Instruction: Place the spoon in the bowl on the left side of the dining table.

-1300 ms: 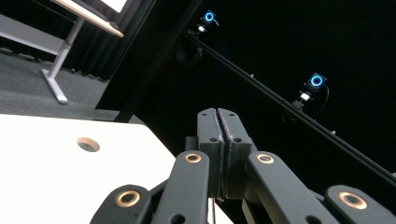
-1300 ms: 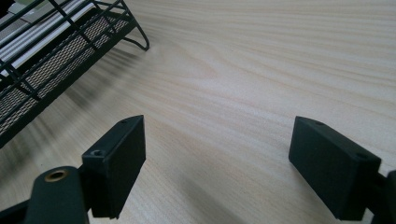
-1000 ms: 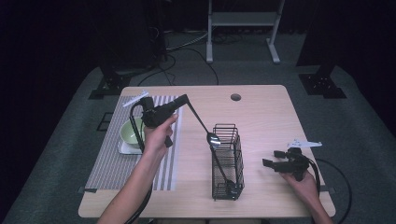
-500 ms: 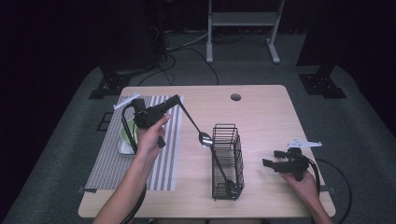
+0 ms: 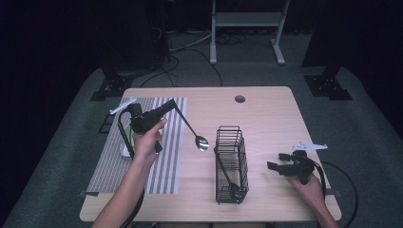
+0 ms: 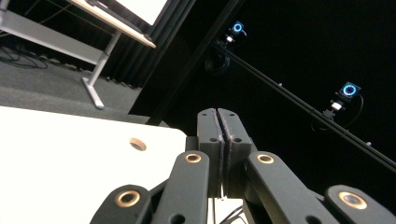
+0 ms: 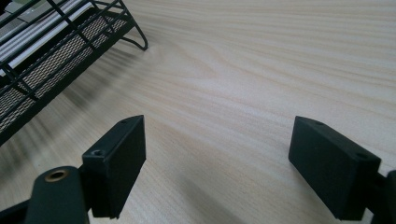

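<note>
One pale wooden table (image 5: 266, 118) with a round cable hole (image 5: 240, 99) near its far edge carries everything. On its left part lies one grey-and-white striped placemat (image 5: 168, 161), reaching from the far edge almost to the near one. Right of the mat, near the table's middle, stands one black wire-mesh cutlery basket (image 5: 231, 164), long side running near to far; something dark lies in its near end, too small to make out.

Two hand-held grippers are in play. The left gripper (image 5: 167, 106) is lifted over the far part of the mat, its jaws pressed together on the handle of one long silver metal spoon (image 5: 192, 132). The spoon slants down to the right, with its bowl hanging just off the mat's right edge, left of the basket and apart from it. In the left gripper view the two jaws meet flat with no gap, pointing past the table's far edge into the dark room. Behind the left hand (image 5: 147, 140) a pale, rounded item sits on the mat, probably a bowl, mostly hidden.

The right gripper (image 5: 278, 161) rests low near the table's right near corner, well apart from the basket. Its jaws are spread wide over bare wood and hold nothing; the basket's corner (image 7: 56, 51) shows at the upper left of the right gripper view.
</note>
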{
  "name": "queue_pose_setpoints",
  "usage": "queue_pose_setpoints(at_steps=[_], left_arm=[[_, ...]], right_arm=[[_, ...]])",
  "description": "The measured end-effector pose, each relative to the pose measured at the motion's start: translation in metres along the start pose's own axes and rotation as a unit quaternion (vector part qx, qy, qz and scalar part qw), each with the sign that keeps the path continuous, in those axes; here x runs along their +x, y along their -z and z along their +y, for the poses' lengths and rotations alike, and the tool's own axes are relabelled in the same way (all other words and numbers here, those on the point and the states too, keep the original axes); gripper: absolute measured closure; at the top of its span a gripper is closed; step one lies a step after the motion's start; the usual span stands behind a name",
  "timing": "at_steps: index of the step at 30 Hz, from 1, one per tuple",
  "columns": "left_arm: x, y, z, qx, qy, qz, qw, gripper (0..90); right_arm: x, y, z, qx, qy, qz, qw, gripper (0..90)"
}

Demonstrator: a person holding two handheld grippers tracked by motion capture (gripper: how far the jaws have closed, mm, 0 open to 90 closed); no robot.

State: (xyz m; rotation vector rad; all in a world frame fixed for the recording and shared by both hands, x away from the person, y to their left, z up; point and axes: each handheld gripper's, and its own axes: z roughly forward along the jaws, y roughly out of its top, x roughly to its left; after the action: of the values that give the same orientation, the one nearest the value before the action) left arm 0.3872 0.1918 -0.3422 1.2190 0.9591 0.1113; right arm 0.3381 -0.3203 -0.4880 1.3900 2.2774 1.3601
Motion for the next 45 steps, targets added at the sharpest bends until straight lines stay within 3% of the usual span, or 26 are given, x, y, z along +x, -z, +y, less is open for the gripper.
queue_pose_setpoints(at_steps=[26,45], left_arm=[[0.022,0.029,0.008,-0.017,0.004,0.039,0.9991,89.2],[0.039,0.053,0.016,-0.034,0.006,0.073,0.9967,89.2]], right_arm=[[0.000,0.000,0.000,0.000,-0.001,-0.001,1.0000,17.8],[0.000,0.000,0.000,0.000,-0.002,-0.001,1.0000,17.7]])
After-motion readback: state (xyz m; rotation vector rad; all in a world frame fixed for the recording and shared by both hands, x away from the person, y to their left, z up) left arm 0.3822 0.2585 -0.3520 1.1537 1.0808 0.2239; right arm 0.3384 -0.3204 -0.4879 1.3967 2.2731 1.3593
